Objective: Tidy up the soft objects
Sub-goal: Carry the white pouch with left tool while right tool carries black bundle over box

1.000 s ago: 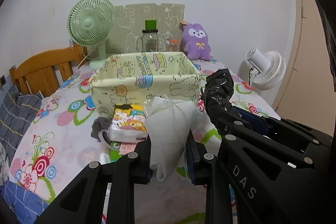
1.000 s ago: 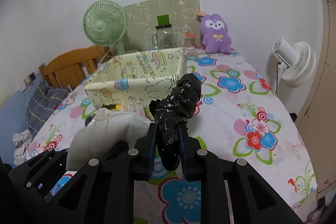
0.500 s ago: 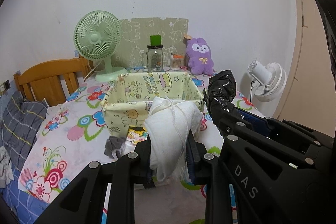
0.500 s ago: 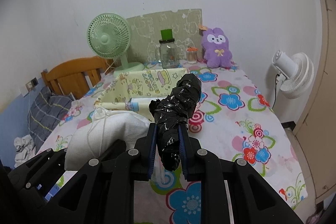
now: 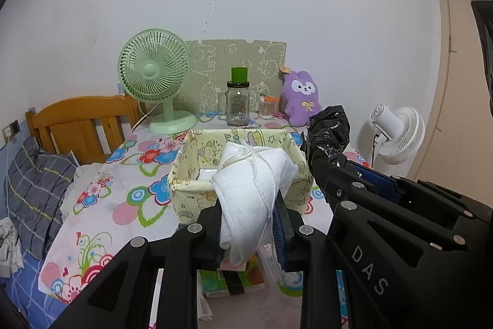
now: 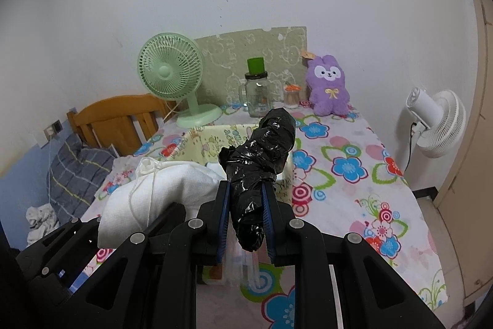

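Both bundles ride higher than a second ago, the yellow fabric basket (image 5: 188, 174) having slid from just behind them to mid-frame below, its inside now showing. The white cloth bundle (image 5: 249, 193), tied with thin string, sits at lower centre of the left view clenched between the left gripper (image 5: 251, 224) fingers, while the crinkled black plastic roll (image 6: 258, 162) stands tilted up at centre of the right view, pinched by the right gripper (image 6: 246, 221) fingers. Behind, on the flowered table (image 6: 354, 174), stand a green fan (image 5: 154, 76), a glass jar (image 5: 237, 105) and a purple plush (image 5: 300, 100); a white fan (image 6: 437, 122) is at right.
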A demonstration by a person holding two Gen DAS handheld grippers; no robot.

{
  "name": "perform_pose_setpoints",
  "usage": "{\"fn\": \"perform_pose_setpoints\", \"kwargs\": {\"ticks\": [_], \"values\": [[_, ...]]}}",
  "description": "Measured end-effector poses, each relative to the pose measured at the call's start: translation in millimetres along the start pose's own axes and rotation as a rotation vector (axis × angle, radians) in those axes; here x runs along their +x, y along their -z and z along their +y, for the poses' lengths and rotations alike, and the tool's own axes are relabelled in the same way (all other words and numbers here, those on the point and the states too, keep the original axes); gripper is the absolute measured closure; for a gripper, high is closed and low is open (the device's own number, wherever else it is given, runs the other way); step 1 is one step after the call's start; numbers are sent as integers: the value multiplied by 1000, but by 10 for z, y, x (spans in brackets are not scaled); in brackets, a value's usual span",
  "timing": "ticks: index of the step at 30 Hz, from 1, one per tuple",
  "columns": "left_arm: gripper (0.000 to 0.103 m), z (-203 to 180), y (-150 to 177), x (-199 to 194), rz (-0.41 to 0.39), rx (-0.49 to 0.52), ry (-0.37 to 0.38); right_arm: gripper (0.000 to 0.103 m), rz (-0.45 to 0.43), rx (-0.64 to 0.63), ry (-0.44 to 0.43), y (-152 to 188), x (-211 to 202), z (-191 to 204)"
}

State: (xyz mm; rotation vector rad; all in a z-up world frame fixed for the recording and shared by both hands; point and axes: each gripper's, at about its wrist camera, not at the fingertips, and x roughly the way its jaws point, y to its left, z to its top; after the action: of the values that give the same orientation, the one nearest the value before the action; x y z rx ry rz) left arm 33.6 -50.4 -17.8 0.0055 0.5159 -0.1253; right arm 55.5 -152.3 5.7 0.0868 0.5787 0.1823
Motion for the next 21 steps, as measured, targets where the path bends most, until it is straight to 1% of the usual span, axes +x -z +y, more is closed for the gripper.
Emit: {"fn": "perform_pose_setpoints", "kwargs": {"ticks": [10, 21], "values": [[79, 42, -130, 89, 0, -5, 3, 80, -1, 4, 2, -119, 74, 7], [79, 62, -236, 358, 21, -5, 15, 80, 17, 19, 16, -245, 341, -50]]}}
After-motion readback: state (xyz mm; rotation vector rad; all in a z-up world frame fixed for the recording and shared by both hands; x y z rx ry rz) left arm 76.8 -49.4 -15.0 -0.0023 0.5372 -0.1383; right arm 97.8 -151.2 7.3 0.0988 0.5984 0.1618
